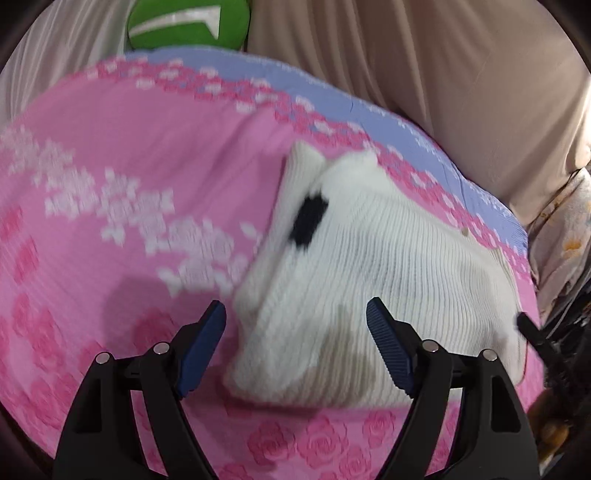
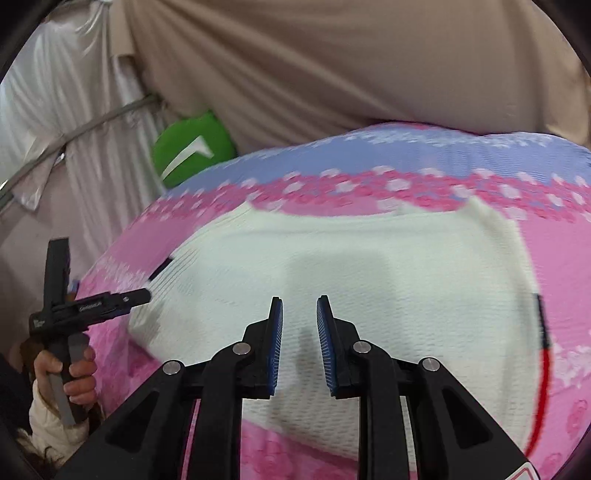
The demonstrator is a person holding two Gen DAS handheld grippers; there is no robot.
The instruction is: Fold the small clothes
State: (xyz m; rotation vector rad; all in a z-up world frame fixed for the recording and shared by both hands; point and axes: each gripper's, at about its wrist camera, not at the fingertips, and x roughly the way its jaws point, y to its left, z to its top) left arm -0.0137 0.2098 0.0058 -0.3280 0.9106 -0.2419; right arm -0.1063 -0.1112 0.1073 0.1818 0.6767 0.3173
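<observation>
Left gripper (image 1: 295, 314) fingers spread wide; right gripper (image 2: 299, 308) fingers narrowly parted.

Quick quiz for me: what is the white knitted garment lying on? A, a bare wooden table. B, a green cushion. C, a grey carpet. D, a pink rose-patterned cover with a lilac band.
D: the white knitted garment lies spread on the pink rose-patterned cover, whose lilac band runs along the far edge; the green thing sits beyond that edge, apart from the garment.
</observation>
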